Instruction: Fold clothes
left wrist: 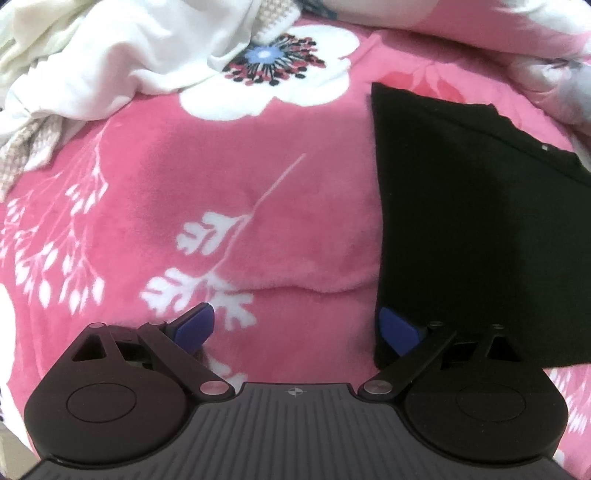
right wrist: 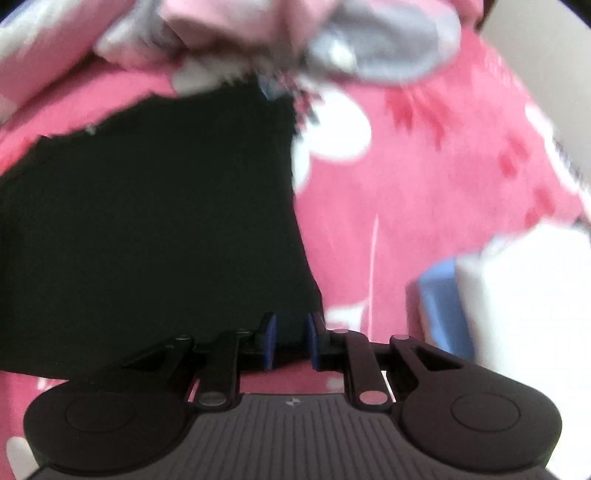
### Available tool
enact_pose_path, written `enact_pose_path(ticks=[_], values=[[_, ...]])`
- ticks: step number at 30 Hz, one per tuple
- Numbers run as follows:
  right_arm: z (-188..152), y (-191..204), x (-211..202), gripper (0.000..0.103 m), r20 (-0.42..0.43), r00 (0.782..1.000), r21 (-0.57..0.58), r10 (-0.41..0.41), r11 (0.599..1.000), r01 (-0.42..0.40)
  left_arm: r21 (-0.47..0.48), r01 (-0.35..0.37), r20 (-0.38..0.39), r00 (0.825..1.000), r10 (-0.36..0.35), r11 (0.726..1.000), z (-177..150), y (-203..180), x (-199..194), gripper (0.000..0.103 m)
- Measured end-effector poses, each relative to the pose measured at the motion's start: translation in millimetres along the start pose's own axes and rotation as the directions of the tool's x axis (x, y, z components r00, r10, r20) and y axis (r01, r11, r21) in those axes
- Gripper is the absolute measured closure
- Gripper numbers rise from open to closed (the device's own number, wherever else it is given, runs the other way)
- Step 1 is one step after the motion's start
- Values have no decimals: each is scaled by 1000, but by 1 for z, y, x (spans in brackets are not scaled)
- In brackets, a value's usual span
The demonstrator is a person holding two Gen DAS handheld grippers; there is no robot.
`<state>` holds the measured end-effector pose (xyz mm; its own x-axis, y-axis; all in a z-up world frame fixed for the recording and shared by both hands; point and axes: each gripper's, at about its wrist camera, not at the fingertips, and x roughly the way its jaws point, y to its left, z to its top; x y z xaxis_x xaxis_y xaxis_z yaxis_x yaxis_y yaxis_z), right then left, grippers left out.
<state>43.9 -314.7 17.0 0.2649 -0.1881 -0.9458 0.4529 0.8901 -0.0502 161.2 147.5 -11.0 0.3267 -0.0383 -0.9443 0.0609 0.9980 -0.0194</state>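
A pink fleece blanket (left wrist: 303, 236) printed with white flowers and leaf sprigs covers the bed. A large white flower with a blue centre (left wrist: 273, 62) lies toward its far edge. A pale pink pillow or quilt (left wrist: 498, 26) is bunched along the far right edge.

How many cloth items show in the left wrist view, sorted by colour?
Black: 1, the folded garment
White: 1, the crumpled pile, item count inside it unclear
Checked beige: 1, a cloth partly under the pile
Pink: 1, the blanket beneath all
Total: 4
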Motion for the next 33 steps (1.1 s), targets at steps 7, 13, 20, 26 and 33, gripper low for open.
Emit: enact_pose_path(ticks=[7,13,20,26,33], values=[[38,92,-24,73,18,940,-39,341,940,-340,-17,153,0,988,-153,988,-12,1,-3,20],[57,192,-15,71,-25,845,-63,533,843,-534,-44,252,-9,967,-253,967,-12,1,15,31],[71,252,0,66,-62,820,-94,568,815,-572,-91,358,0,933,-360,929,-9,12,11,46],[81,284,8,64,-82,827,-140,556,815,-562,-86,403,-35,913,-407,911,-8,9,18,48],[80,310,14,64,-113,838,-203,533,814,-545,-89,422,-51,903,-427,902,-8,4,26,60]])
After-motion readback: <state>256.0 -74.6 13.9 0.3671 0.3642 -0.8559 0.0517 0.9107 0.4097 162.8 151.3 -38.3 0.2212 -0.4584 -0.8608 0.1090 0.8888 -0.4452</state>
